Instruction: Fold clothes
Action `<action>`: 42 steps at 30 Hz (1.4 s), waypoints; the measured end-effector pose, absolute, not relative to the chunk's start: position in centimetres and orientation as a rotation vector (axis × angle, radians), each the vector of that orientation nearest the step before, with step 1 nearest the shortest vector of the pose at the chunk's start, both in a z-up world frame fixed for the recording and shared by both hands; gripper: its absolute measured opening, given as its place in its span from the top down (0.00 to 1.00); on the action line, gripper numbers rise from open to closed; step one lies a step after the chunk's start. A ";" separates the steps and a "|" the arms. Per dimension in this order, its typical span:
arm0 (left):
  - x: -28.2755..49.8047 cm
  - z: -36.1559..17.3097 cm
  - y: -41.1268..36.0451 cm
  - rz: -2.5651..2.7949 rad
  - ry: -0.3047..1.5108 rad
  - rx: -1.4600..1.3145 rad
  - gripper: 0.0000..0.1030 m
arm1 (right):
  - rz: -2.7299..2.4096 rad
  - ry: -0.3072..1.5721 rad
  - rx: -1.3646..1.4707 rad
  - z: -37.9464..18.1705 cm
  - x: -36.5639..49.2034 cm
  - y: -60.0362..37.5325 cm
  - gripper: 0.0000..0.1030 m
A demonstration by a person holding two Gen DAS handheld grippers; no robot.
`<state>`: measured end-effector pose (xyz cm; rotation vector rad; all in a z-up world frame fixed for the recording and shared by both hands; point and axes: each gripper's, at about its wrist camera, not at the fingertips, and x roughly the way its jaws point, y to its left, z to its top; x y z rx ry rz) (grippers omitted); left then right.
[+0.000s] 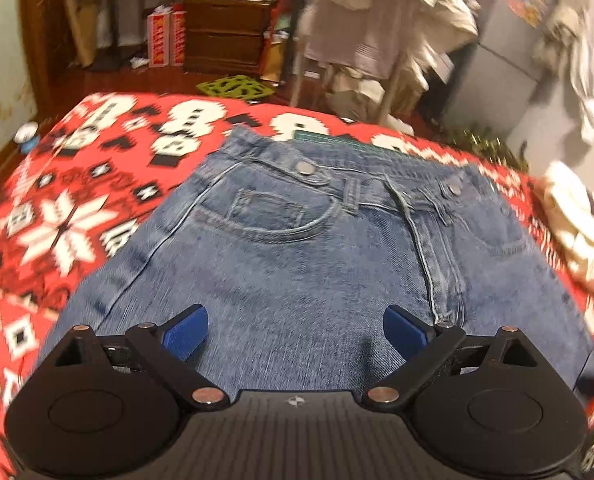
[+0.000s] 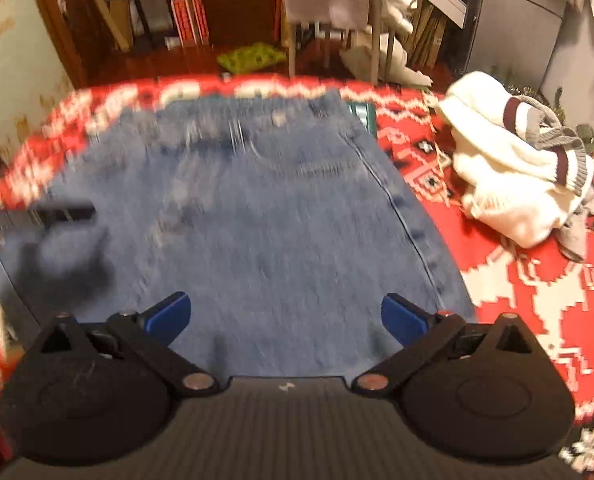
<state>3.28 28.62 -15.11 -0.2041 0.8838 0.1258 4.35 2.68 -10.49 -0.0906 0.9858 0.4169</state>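
A pair of blue jeans (image 1: 297, 248) lies flat on a red, white and black patterned blanket (image 1: 57, 216), waistband and front pockets at the far end. My left gripper (image 1: 295, 330) hovers over the thigh area, open, blue pads wide apart with nothing between them. In the right wrist view the same jeans (image 2: 257, 216) look blurred, and my right gripper (image 2: 285, 316) is open above the denim near its right seam. At the left edge of that view a dark blurred shape (image 2: 57, 212), seemingly the other gripper, hangs over the jeans.
A heap of white knitwear with maroon and grey stripes (image 2: 513, 168) sits on the blanket right of the jeans. Beyond the bed are a clothes-draped rack (image 1: 377, 20), wooden drawers (image 1: 225, 36), a green mat (image 1: 237, 88) on the floor and a grey cabinet (image 1: 509, 48).
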 end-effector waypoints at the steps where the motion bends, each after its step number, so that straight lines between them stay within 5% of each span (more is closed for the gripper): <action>1: 3.6 -15.2 28.3 0.113 0.891 -0.171 0.08 | 0.431 0.983 -0.053 -10.2 4.7 2.5 0.00; 6: 4.6 -16.6 26.9 0.054 0.959 -0.024 0.11 | 0.464 1.009 0.052 -10.2 6.0 1.5 0.00; 14: 3.4 -17.3 27.3 -0.046 1.040 0.040 0.01 | 0.470 1.060 0.189 -11.2 6.7 0.0 0.00; 31: -1.4 -17.1 29.9 -0.101 1.228 0.055 0.00 | 0.484 1.102 0.065 -12.2 5.9 2.1 0.00; 42: 2.0 -14.1 29.5 -0.049 1.068 -0.048 0.08 | 0.477 1.122 0.071 -12.7 6.2 2.0 0.00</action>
